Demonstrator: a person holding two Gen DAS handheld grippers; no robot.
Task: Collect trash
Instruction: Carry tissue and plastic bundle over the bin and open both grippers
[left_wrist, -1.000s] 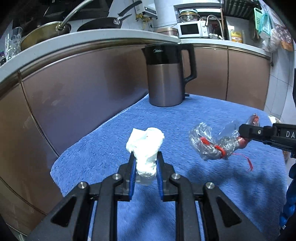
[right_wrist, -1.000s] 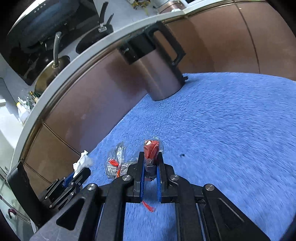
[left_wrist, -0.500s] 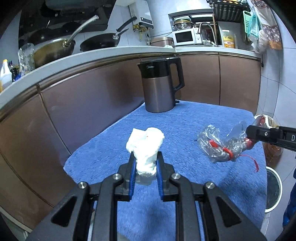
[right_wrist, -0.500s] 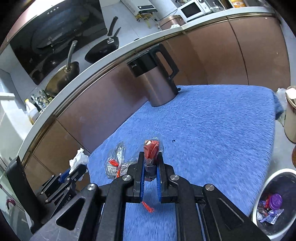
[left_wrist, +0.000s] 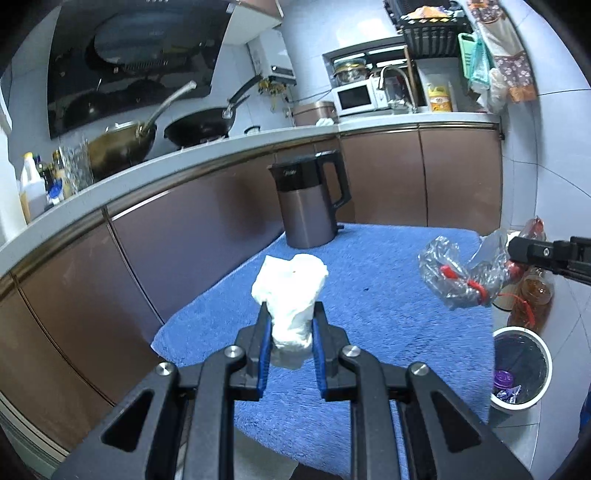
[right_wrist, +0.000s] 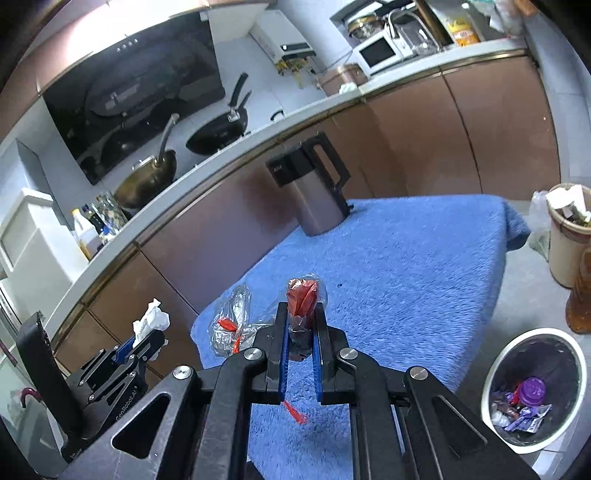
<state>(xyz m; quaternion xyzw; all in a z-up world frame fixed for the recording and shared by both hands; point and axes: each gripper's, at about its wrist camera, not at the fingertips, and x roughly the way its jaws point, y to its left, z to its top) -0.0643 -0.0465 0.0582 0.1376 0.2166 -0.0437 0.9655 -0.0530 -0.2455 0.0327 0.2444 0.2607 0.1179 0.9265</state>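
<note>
From the left wrist view, the left gripper (left_wrist: 288, 325) has its fingers closed on a crumpled white paper tissue (left_wrist: 290, 291) held up above the blue fleece-covered table (left_wrist: 388, 295), so the carrying step looks underway. From the right wrist view, the right gripper (right_wrist: 301, 328) pinches a crinkled clear plastic wrapper with red bits (right_wrist: 301, 295) upright between narrow fingers; next, I'd guess, both loads need swinging rightward over the white round trash bin (right_wrist: 496, 373) on the floor.

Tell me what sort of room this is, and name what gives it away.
A home kitchen, most likely. A black frying pan and a brass-coloured wok sit on the counter under a black range hood. A white microwave stands further along, and a grey electric kettle rests on the blue cloth-covered table.
</note>
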